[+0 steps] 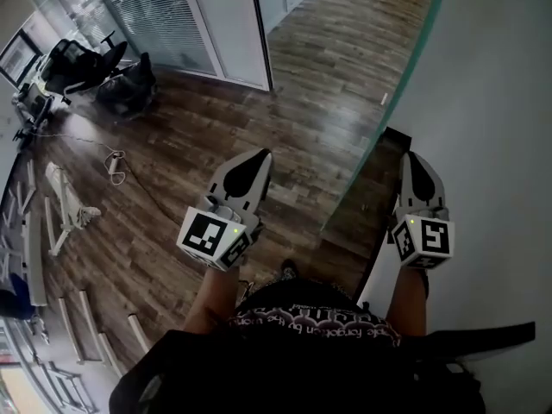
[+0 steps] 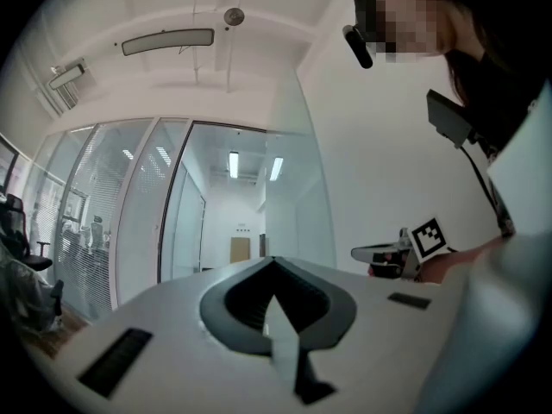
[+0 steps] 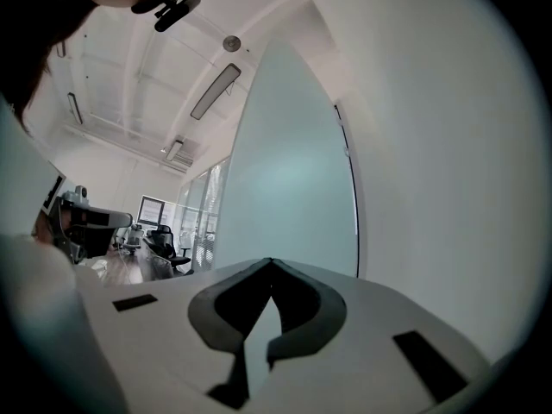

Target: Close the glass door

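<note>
Door (image 1: 390, 97) (image 3: 293, 171): glass, upright, standing at an angle close to the white wall (image 1: 492, 102), its top edge running between the two tongs.
Left tongs (image 1: 261, 155) (image 2: 274, 260): closed, tips meeting, empty, over the wood floor (image 1: 285, 93).
Right tongs (image 1: 411, 156) (image 3: 271, 261): closed, empty, between door and wall; contact with door unclear.

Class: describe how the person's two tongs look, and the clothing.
Both the left tongs and right tongs are pale grey shells tapering to a point, with black insides. Each carries a white cube printed with black square markers and a small green light. The person's top is black with pale lettering.
</note>
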Motion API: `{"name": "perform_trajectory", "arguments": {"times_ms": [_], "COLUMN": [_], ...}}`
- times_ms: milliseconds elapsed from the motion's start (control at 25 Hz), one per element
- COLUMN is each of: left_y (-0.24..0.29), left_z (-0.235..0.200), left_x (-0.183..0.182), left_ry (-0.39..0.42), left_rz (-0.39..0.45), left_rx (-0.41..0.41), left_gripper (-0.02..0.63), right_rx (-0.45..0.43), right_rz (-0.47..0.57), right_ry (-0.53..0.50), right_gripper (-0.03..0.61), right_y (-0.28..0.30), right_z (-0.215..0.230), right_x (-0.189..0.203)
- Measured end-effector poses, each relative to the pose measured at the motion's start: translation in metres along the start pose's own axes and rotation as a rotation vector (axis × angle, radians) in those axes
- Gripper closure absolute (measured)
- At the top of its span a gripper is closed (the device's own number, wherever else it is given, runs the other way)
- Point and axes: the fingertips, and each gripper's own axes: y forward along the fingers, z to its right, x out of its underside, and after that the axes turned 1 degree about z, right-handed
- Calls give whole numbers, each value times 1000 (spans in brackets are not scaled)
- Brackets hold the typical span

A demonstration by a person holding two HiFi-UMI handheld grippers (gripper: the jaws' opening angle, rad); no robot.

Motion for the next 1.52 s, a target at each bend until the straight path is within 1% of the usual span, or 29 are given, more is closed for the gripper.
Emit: {"name": "perform_trajectory", "arguments": {"times_ms": [120,360,520,720,840,880,920,1000,1120,1240,1280,1360,1520], "left_y": [-1,13,18,17,11,9,6,2,-3,-8,-9,-10,-10], "left_z": [-14,-32,-35,-29,-31,-32,-32,-32,-35,-38,-38,-37,-40], "left_x": [6,2,7,1,0,0,0,-1,-2,-2,-2,-1,7], "left_ry": [-11,-11,-8,3,0,-2,-2,6,18,20,20,21,19], "left_rz": [-2,6,1,-1,2,0,-2,-3,-8,-7,-6,-5,-6], "left_rx": [-7,-2,-16,-61,-102,-114,-124,-142,-165,-184,-189,-197,-214], "left_gripper": [612,612,612,612,612,612,612,612,612,612,612,612,612], "right_rx": [9,15,-10,-101,-198,-245,-295,-384,-458,-530,-549,-561,-542], "right_rz": [-7,-29,-25,-50,-87,-116,-150,-211,-270,-286,-282,-282,-299], "right_ry": [-14,-19,-27,-17,-27,-32,-35,-32,-56,-67,-68,-72,21], "right_gripper": [575,575,575,575,572,564,533,504,468,448,445,446,456], "right_y": [10,29,35,46,53,54,55,60,78,93,97,103,110], "right_z": [0,2,2,4,-3,-7,-10,-11,-5,-12,-16,-21,-18], "right_x": [1,6,9,12,20,26,33,49,67,73,73,74,81]}}
